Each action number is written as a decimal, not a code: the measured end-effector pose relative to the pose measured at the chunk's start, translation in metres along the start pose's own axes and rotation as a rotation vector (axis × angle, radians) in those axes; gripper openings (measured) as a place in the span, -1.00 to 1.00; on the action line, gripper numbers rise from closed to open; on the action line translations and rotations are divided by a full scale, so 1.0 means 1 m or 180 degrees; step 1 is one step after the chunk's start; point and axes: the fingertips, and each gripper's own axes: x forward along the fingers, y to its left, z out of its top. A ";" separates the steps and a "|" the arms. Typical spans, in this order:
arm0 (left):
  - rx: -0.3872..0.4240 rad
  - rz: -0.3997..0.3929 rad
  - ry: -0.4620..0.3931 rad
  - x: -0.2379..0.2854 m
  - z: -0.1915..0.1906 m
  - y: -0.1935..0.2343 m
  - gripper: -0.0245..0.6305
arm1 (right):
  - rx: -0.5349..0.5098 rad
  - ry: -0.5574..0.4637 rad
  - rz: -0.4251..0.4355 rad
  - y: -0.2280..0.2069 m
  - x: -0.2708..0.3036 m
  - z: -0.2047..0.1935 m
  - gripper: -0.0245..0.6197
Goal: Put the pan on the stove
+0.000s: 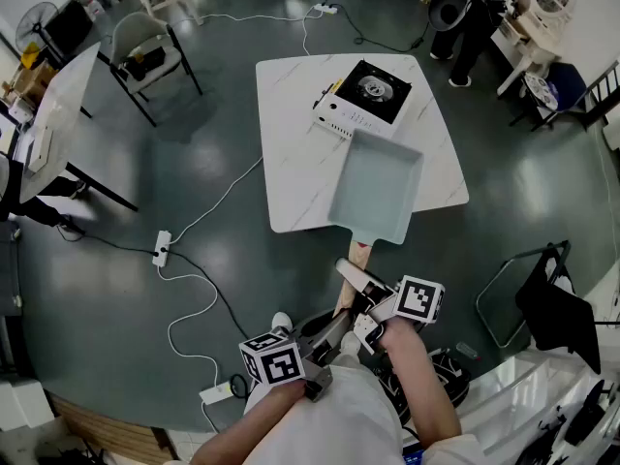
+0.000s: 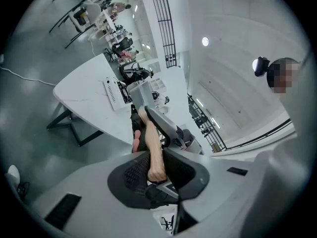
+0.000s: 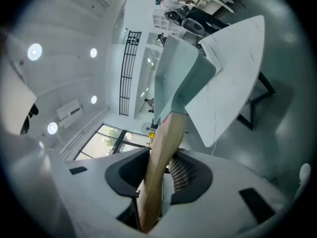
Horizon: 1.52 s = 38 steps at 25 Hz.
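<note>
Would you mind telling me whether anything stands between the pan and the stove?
Nothing visible does. In the head view the pan is right by the near side of the stove, whose black top is bare.

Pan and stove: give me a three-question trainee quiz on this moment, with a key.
1. True or false: the pan already sits on the stove.
2. Look at the left tool and the right tool. Which is closed on the pan's wooden handle? A) left only B) right only C) both
3. Fill in: the stove stands on the white ___.

Key: 1 false, since the pan is held short of the stove and the burner is bare. 2 C. 3 table.
</note>
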 end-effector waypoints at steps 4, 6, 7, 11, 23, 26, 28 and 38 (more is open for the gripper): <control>-0.0086 0.0057 -0.0120 -0.003 -0.056 -0.032 -0.68 | -0.0112 0.0145 -0.0072 0.000 -0.059 -0.024 -0.54; -0.0117 0.0105 -0.0159 0.002 -0.080 -0.048 -0.68 | -0.0116 0.0225 -0.0126 -0.003 -0.089 -0.030 -0.54; -0.0118 0.0114 -0.0172 0.006 -0.090 -0.053 -0.68 | -0.0112 0.0242 -0.0141 -0.004 -0.101 -0.030 -0.53; -0.0092 0.0122 -0.0231 0.015 -0.112 -0.065 -0.68 | -0.0170 0.0254 -0.0104 -0.002 -0.127 -0.030 -0.54; 0.0016 0.0073 -0.0395 0.043 -0.129 -0.099 -0.68 | -0.0398 0.0407 -0.0029 0.015 -0.164 -0.012 -0.53; -0.0006 0.0077 -0.0409 0.048 -0.125 -0.102 -0.68 | -0.0405 0.0429 -0.0048 0.016 -0.162 -0.006 -0.53; 0.0002 0.0079 -0.0414 0.052 -0.118 -0.102 -0.68 | -0.0393 0.0423 -0.0028 0.018 -0.159 0.000 -0.53; -0.0024 0.0022 -0.0361 0.099 -0.050 -0.069 -0.68 | -0.0384 0.0381 -0.0061 0.002 -0.104 0.069 -0.53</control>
